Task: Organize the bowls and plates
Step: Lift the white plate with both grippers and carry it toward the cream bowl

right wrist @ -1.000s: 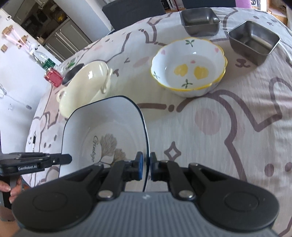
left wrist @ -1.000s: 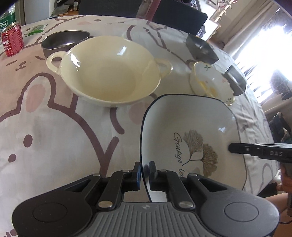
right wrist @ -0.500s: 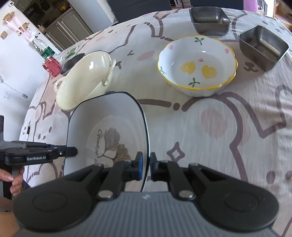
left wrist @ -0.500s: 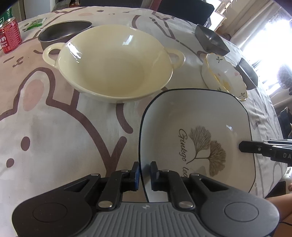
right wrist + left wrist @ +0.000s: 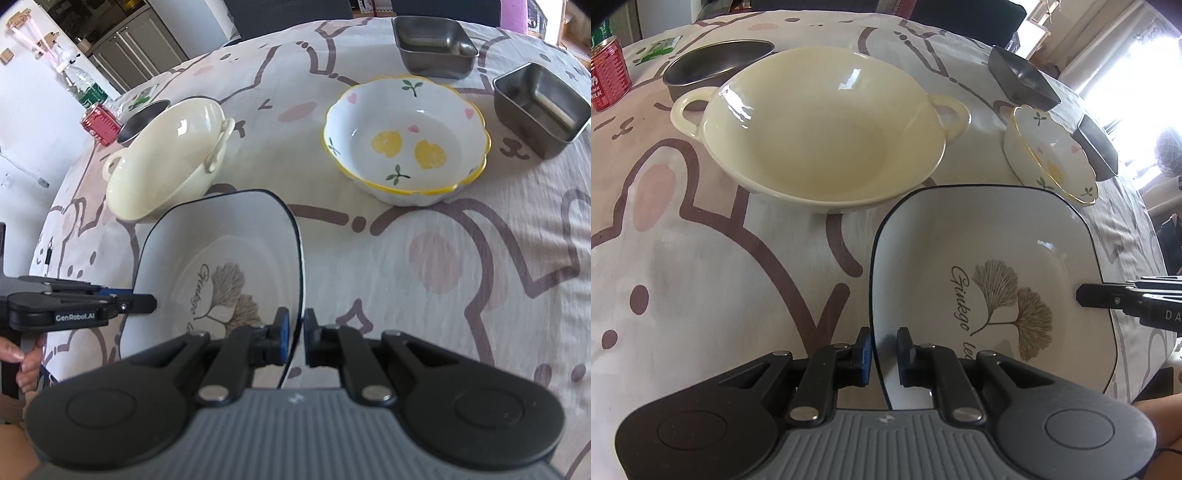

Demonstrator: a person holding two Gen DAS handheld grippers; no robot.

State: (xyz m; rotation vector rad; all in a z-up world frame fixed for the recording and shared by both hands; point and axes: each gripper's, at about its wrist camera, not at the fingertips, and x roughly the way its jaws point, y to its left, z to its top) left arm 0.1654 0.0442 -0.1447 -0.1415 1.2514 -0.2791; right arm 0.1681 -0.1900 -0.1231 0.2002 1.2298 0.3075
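Note:
A square white plate with a dark rim and a ginkgo leaf print (image 5: pixel 990 266) (image 5: pixel 221 258) is held above the table by both grippers. My left gripper (image 5: pixel 885 347) is shut on the plate's left rim; it also shows in the right wrist view (image 5: pixel 147 303). My right gripper (image 5: pixel 295 332) is shut on the plate's right rim; its tip shows in the left wrist view (image 5: pixel 1086 295). A cream two-handled bowl (image 5: pixel 820 133) (image 5: pixel 166 158) sits just beyond the plate. A white floral bowl with a yellow rim (image 5: pixel 1049 155) (image 5: pixel 406 144) sits to the right.
Two square steel dishes (image 5: pixel 432 40) (image 5: pixel 543 107) stand at the far right of the table. A round steel bowl (image 5: pixel 716 66) sits behind the cream bowl. A red can (image 5: pixel 605 81) stands at the far left. The patterned tablecloth (image 5: pixel 480 277) covers the table.
Both grippers have carried the plate forward towards the cream bowl. The bowls now appear nearer in both views.

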